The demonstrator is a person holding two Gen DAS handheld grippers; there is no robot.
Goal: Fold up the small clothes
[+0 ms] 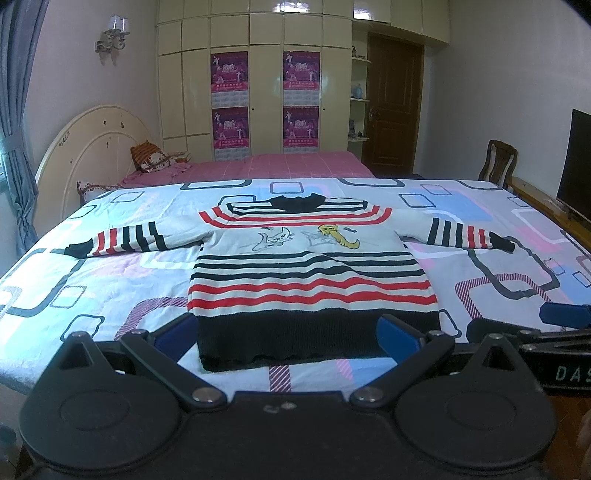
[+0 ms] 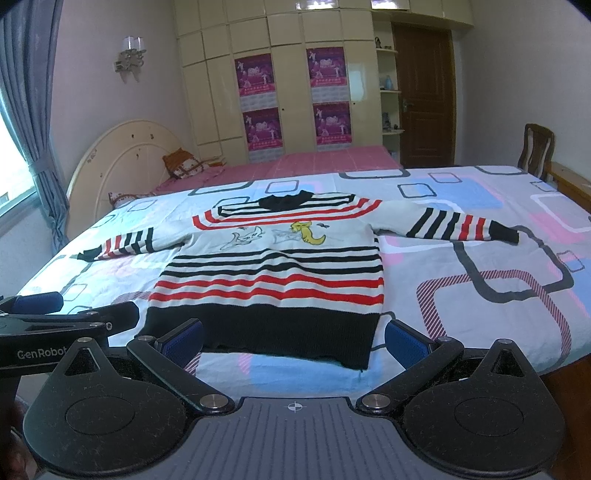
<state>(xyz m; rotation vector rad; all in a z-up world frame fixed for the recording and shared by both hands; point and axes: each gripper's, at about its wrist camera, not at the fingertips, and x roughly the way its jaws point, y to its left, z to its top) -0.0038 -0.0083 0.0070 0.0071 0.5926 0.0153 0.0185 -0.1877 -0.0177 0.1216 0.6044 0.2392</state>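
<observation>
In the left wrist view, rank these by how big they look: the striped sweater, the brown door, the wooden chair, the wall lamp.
1. striped sweater, by far the largest, though it also lies nearest the camera.
2. brown door.
3. wooden chair and wall lamp: the chair seems slightly bigger, but they look too alike to rank firmly.

I am holding my left hand-held gripper [image 1: 286, 334] level and pointing forward, its blue-padded fingers [image 1: 397, 334] spread wide with nothing between them. My right hand-held gripper [image 2: 293, 341] is sitting just beside it, also level, its fingers [image 2: 404, 343] spread equally wide and gripping nothing.
</observation>
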